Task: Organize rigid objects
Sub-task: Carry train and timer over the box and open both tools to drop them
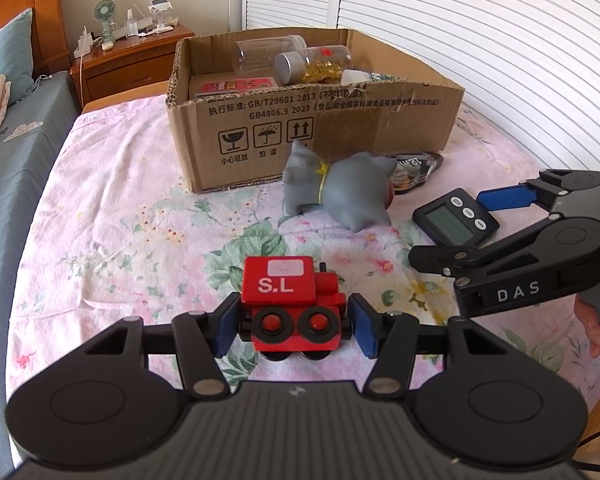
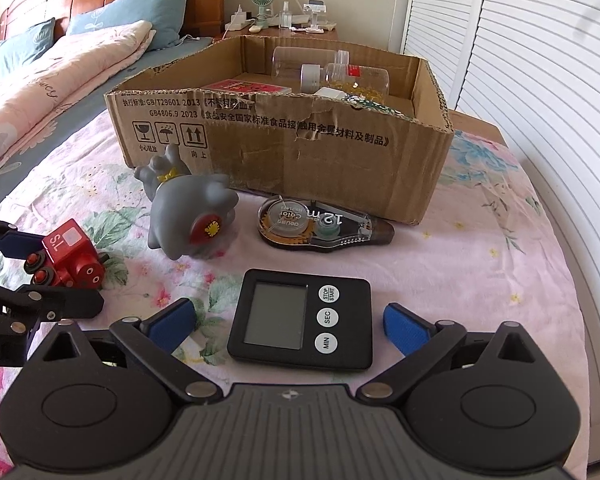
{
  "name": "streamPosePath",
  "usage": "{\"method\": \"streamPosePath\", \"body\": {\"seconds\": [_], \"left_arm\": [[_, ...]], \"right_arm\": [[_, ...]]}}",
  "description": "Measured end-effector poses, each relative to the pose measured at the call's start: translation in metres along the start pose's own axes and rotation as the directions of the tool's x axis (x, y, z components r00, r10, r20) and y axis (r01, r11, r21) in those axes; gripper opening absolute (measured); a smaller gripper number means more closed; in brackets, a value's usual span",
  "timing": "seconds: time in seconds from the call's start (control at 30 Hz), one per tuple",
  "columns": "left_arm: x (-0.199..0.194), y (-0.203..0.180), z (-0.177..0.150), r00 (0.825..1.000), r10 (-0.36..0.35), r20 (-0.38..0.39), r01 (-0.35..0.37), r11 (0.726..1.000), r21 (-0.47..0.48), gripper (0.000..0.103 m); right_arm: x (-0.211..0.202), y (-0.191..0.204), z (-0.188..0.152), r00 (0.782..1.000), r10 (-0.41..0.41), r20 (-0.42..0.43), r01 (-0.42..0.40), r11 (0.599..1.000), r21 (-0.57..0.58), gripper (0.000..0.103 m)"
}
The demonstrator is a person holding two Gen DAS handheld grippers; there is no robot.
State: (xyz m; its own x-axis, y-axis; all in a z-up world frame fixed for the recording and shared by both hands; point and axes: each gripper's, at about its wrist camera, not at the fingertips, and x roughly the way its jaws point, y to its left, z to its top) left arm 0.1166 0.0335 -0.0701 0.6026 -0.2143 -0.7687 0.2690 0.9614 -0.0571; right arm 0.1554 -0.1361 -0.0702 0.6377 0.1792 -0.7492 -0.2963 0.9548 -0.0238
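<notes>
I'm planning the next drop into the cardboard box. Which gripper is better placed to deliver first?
Left. The left gripper already clamps the red toy train, ready to lift. The right gripper only straddles the black timer, pads apart.

Left gripper at lower centre of its own view, angled downward, blue pads closed against something held between them, right gripper at lower centre of its view, angled downward, jaws spread wide, pads touching nothing
</notes>
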Motion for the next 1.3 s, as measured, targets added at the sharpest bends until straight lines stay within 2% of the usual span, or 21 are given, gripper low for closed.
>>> {"method": "streamPosePath", "body": {"seconds": [0.13,0.27,0.43,0.63,0.93,1.3], "left_arm": [[0.0,0.0,0.0,1.0,0.001,0.0,-0.001,1.0,0.008,0.056],[0.0,0.002,0.001,1.0,-0.007,-0.004,0.007,1.0,0.011,0.056],[0.001,0.002,0.003,1.0,-0.017,-0.025,0.018,0.999,0.042,0.056],[-0.004,0.007,0.009,0.996,-0.069,-0.057,0.071,0.996,0.049,0.056],[-0.024,0.001,0.025,0.995,-0.082,-0.05,0.088,0.987,0.132,0.056],[-0.042,-0.003,0.062,0.995,-0.099,0.014,0.095,0.978,0.187,0.056]], "right_arm": [[-0.004,0.0,0.001,1.0,0.002,0.002,-0.002,1.0,-0.009,0.083],[-0.007,-0.002,0.003,1.0,-0.006,-0.005,0.006,1.0,-0.003,0.075],[-0.008,-0.003,0.004,1.0,-0.006,-0.019,0.005,1.0,-0.014,0.075],[-0.016,-0.004,0.004,0.999,0.018,-0.047,-0.021,0.999,-0.05,0.075],[-0.042,-0.007,0.014,0.998,0.038,-0.041,-0.043,0.992,-0.115,0.075],[-0.065,-0.016,0.04,0.998,0.068,0.005,-0.067,0.989,-0.134,0.075]]}}
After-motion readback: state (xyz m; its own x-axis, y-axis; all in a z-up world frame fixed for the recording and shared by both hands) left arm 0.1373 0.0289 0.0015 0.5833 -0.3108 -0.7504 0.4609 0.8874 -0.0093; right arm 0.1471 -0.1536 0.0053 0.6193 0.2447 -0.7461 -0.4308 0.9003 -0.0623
